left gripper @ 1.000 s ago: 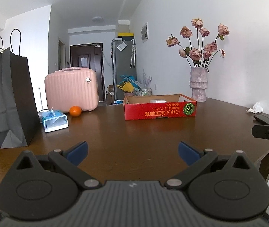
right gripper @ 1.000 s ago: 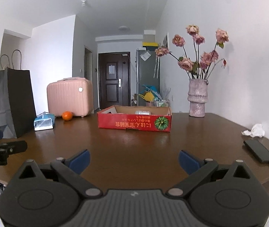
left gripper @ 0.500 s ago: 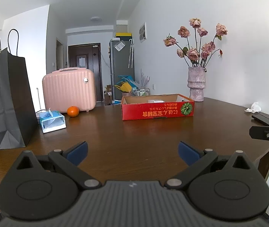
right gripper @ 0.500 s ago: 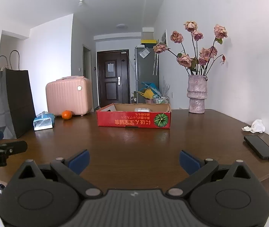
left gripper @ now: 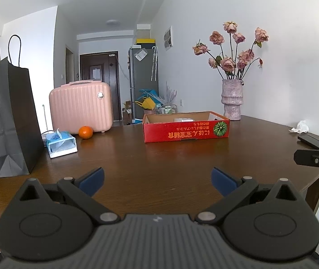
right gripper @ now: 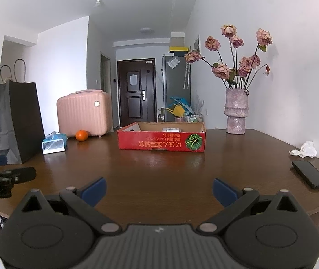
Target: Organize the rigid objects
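Observation:
A red cardboard box with an open top sits mid-table; it also shows in the right wrist view. A pale packet lies inside it. An orange, a blue tissue pack and a pink case stand at the far left. A black phone lies at the right edge. My left gripper is open and empty over the near table. My right gripper is open and empty, also near the front edge.
A black paper bag stands at the left. A vase of dried roses stands at the back right by the wall. A crumpled tissue lies near the phone. The brown table ends just below both grippers.
Both views have shifted slightly, as both grippers drifted a little. Both stay open and empty.

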`<state>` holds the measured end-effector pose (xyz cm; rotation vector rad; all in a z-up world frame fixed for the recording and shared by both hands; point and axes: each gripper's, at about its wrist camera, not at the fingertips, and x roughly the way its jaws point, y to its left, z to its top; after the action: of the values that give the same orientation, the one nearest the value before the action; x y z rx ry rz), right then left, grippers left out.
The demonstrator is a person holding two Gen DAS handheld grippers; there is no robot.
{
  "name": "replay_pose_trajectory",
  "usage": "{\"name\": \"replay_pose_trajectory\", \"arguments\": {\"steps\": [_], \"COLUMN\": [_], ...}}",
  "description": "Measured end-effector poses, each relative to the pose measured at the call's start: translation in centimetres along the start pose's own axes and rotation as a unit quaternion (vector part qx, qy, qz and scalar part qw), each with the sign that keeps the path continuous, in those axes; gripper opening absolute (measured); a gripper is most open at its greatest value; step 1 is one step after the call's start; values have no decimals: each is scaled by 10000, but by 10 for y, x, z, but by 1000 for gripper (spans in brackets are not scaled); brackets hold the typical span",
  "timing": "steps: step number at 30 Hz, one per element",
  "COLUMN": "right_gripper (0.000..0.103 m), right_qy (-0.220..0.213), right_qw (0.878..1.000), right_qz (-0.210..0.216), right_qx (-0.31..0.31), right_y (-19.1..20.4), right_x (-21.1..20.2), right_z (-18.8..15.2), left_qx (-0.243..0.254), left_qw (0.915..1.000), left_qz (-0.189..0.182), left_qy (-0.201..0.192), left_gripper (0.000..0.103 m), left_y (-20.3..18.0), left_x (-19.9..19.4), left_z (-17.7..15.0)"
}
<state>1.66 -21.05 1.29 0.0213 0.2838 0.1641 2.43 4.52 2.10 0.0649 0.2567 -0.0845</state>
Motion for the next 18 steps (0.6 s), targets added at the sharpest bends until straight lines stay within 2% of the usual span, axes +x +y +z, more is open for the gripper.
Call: {"name": "replay_pose_trajectory", "arguments": {"steps": [18], "right_gripper": [101], "right_qy": [18], "right_qw": [10000], "right_qz": [-16], "right_qx": [72], "right_y": [-2], "right_x": [1], "right_z": [1], "left_qx": [2], "left_qw": [10000], "left_qz": [-52], "left_qy": [25], "left_gripper": [103], "left_y": [-1], "left_x": [0], "left_z": [0]}}
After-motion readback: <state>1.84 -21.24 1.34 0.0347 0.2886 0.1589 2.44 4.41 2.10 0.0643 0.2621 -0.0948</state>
